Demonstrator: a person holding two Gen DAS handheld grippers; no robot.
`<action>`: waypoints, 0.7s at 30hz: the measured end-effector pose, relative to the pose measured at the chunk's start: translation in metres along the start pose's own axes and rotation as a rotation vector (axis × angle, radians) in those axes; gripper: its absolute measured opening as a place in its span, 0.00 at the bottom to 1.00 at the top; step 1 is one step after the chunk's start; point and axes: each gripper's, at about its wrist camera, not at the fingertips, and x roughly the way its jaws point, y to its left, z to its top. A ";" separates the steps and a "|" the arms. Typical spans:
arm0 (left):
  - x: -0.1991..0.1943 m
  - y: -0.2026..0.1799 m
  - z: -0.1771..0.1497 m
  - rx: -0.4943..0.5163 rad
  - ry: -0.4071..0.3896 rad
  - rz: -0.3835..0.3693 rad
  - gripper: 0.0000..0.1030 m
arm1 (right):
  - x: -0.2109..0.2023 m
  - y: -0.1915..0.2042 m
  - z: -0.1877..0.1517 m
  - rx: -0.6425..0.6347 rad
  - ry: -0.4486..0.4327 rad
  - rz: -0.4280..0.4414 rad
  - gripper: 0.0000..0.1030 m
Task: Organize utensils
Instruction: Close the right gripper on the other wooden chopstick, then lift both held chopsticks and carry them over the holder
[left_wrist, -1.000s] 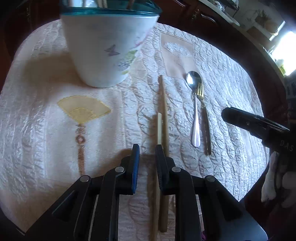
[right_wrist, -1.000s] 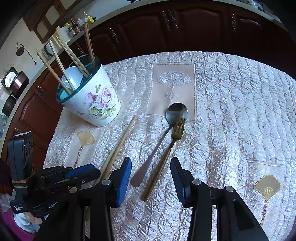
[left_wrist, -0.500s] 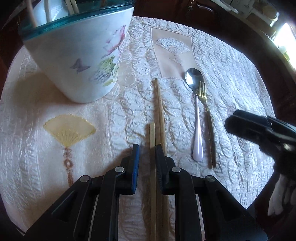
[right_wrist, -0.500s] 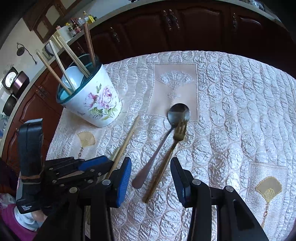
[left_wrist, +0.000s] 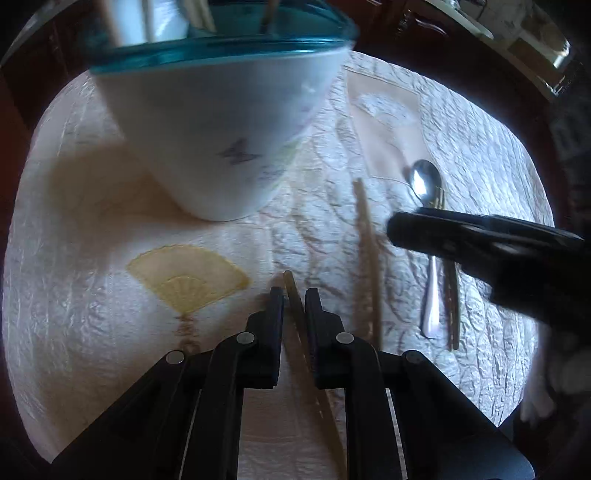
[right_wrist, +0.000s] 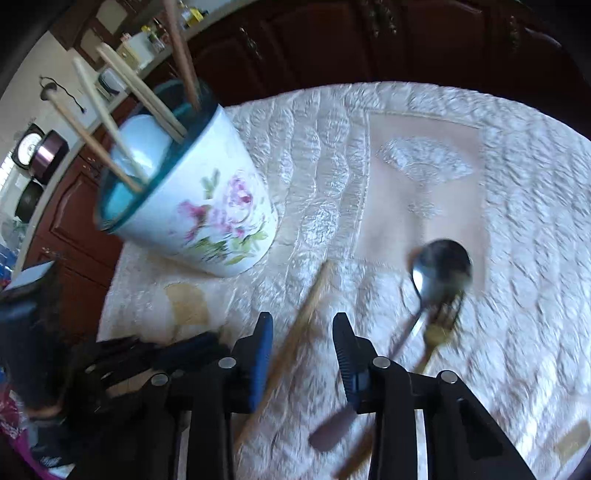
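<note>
My left gripper (left_wrist: 294, 295) is shut on a pale chopstick (left_wrist: 295, 314) and holds it off the cloth, pointing at the white floral holder (left_wrist: 218, 129). A second, browner chopstick (left_wrist: 364, 251) lies on the quilted cloth to its right, with the spoon (left_wrist: 428, 229) and fork (left_wrist: 452, 295) beyond. In the right wrist view my right gripper (right_wrist: 302, 325) is open, its fingers on either side of the lying chopstick (right_wrist: 306, 317). The spoon (right_wrist: 439, 266) and fork (right_wrist: 439, 328) lie to its right. The holder (right_wrist: 192, 195) has several chopsticks standing in it.
The cream quilted cloth (right_wrist: 517, 221) covers a round table. Dark wooden cabinets (right_wrist: 332, 44) stand behind it. The right gripper's black body (left_wrist: 480, 243) crosses over the spoon and fork in the left wrist view. The left gripper (right_wrist: 147, 358) sits left of the right one.
My left gripper has closed on the pale chopstick and lifted it left toward the holder. My right gripper has moved left from over the spoon and fork to over the brown chopstick.
</note>
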 end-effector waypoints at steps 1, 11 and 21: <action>0.000 0.002 -0.001 -0.004 0.001 -0.005 0.11 | 0.007 0.000 0.005 0.000 0.008 -0.003 0.30; 0.006 0.003 0.001 -0.026 0.003 -0.034 0.11 | 0.015 -0.010 0.009 0.007 0.003 0.013 0.09; -0.045 0.010 -0.008 -0.034 -0.097 -0.098 0.04 | -0.078 0.001 -0.002 -0.056 -0.173 0.082 0.07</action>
